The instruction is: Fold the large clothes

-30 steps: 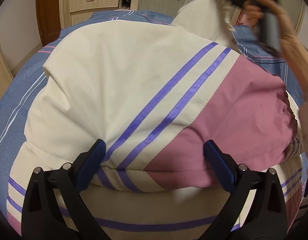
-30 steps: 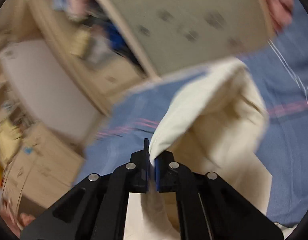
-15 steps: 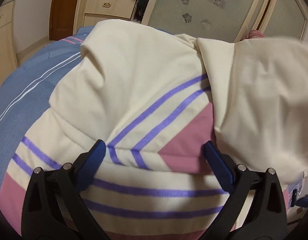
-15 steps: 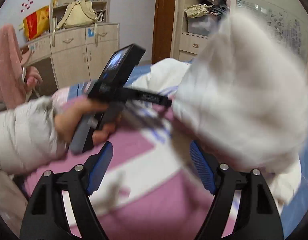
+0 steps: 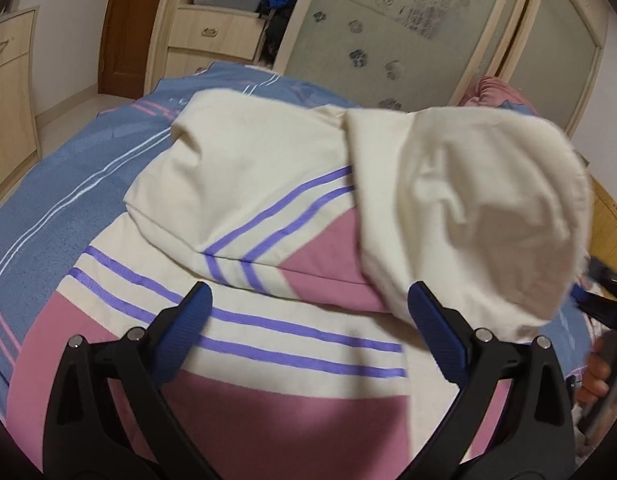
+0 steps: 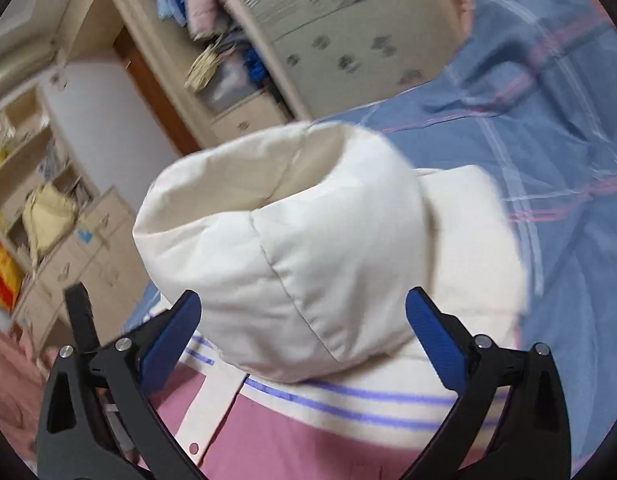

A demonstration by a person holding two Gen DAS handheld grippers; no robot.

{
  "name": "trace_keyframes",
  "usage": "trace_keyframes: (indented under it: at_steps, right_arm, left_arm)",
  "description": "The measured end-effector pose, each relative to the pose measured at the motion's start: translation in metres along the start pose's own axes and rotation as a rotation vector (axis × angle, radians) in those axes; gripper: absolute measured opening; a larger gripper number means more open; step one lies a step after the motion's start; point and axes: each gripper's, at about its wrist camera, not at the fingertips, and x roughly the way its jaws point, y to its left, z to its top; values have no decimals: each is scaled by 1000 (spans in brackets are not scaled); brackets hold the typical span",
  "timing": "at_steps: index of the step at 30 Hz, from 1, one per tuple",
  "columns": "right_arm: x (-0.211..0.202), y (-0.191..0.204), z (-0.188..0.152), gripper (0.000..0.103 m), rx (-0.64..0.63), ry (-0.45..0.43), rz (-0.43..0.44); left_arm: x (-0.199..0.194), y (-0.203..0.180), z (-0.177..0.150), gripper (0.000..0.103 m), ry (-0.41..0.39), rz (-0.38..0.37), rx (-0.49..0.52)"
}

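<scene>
A puffy cream and pink jacket point(image 5: 244, 216) with purple stripes lies folded on the blue bed. Its cream hood point(image 5: 468, 216) is flipped over onto the jacket's body at the right. My left gripper point(image 5: 308, 320) is open and empty just above the jacket's striped lower part. In the right wrist view the hood point(image 6: 292, 248) lies on the jacket point(image 6: 308, 440), right in front of my right gripper point(image 6: 304, 332), which is open and empty.
The jacket rests on a blue bedspread point(image 5: 56, 184) with pink and white lines. Wooden drawers point(image 5: 212, 44) and a frosted wardrobe door point(image 5: 388, 32) stand behind the bed. Shelves and cabinets point(image 6: 68, 240) stand at the left in the right wrist view.
My right gripper let go of the hood, which it had carried over and dropped onto the jacket's body, and is now open. My left gripper drew back along the jacket.
</scene>
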Motion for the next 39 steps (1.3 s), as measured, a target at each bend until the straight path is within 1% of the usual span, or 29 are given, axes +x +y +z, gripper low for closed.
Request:
trace_keyframes:
  at_steps: [2, 3, 4, 5, 6, 7, 8, 9, 10, 12, 13, 14, 15, 18, 19, 21, 22, 23, 24, 25, 26, 28, 30, 32, 33, 34, 36, 38, 39]
  right_arm:
    - [24, -22, 4, 102, 150, 50, 106]
    - [33, -30, 3, 85, 230, 59, 183]
    - [36, -30, 2, 65, 261, 58, 244]
    - [35, -20, 2, 29, 243, 49, 296]
    - [29, -7, 1, 18, 194, 22, 300]
    - [19, 10, -1, 16, 117, -16, 310]
    - [6, 33, -5, 14, 22, -40, 348]
    - [-1, 46, -10, 13, -21, -39, 370]
    - [-5, 61, -19, 13, -70, -20, 379]
    - [0, 78, -41, 13, -131, 45, 353]
    - [7, 83, -51, 13, -162, 73, 320]
    - [12, 87, -65, 13, -209, 95, 258]
    - [15, 88, -77, 13, -240, 96, 215]
    - [11, 74, -90, 17, -132, 75, 255]
    - [8, 70, -92, 17, -100, 64, 264]
    - [2, 66, -98, 23, -108, 48, 240]
    - [-1, 68, -101, 26, -122, 45, 221]
    - [-2, 71, -106, 35, -131, 48, 206]
    - [-5, 72, -109, 55, -137, 61, 190]
    - [-9, 72, -114, 64, -143, 73, 172]
    - [-11, 76, -119, 68, -156, 73, 170]
    - [-16, 78, -128, 68, -185, 74, 157]
    - [-18, 82, -131, 73, -199, 96, 185]
    - [-18, 81, -135, 81, -160, 122, 257]
    - [-14, 81, -135, 84, -118, 127, 280]
    - [-7, 80, -133, 85, -74, 123, 275]
    - [5, 79, -129, 91, 3, 107, 226]
    - [19, 73, -126, 91, 99, 96, 196]
    - [25, 67, -126, 84, 155, 73, 160]
  left_arm:
    - [-10, -10, 1, 100, 3, -46, 7]
    - [-11, -13, 3, 100, 11, -58, 5]
    - [-13, -14, 1, 100, 21, -61, 1]
    - [-13, -14, 2, 100, 26, -59, -2]
    - [-14, -13, 3, 100, 28, -58, -9]
    - [-18, -10, 2, 100, 25, -58, -27]
    - [-23, -6, 3, 100, 19, -63, -47]
    - [-26, 0, 7, 100, 8, -72, -78]
    - [-32, 5, 10, 100, -5, -79, -111]
    - [-46, 11, 21, 99, -36, -87, -157]
    - [-53, 8, 27, 100, -47, -85, -151]
    - [-56, 2, 33, 100, -48, -79, -133]
    - [-57, -7, 39, 101, -35, -75, -102]
    - [-44, -48, 46, 101, 52, -82, 37]
    - [-37, -61, 46, 101, 64, -71, 78]
    - [-20, -86, 48, 98, 60, -25, 151]
    - [-11, -95, 48, 89, 71, -19, 160]
    - [1, -98, 48, 46, 116, -43, 147]
    - [15, -97, 51, 14, 170, -64, 114]
    - [27, -93, 55, 14, 213, -130, 39]
    - [34, -86, 57, 12, 233, -204, -41]
    - [40, -75, 65, 10, 233, -290, -154]
    - [32, -75, 71, 10, 204, -385, -194]
    - [29, -78, 74, 11, 214, -461, -231]
    - [29, -79, 74, 11, 229, -483, -250]
    - [30, -81, 74, 11, 244, -493, -264]
    - [32, -85, 73, 11, 259, -484, -265]
    - [32, -84, 71, 11, 265, -484, -270]
    - [32, -83, 69, 11, 268, -487, -276]
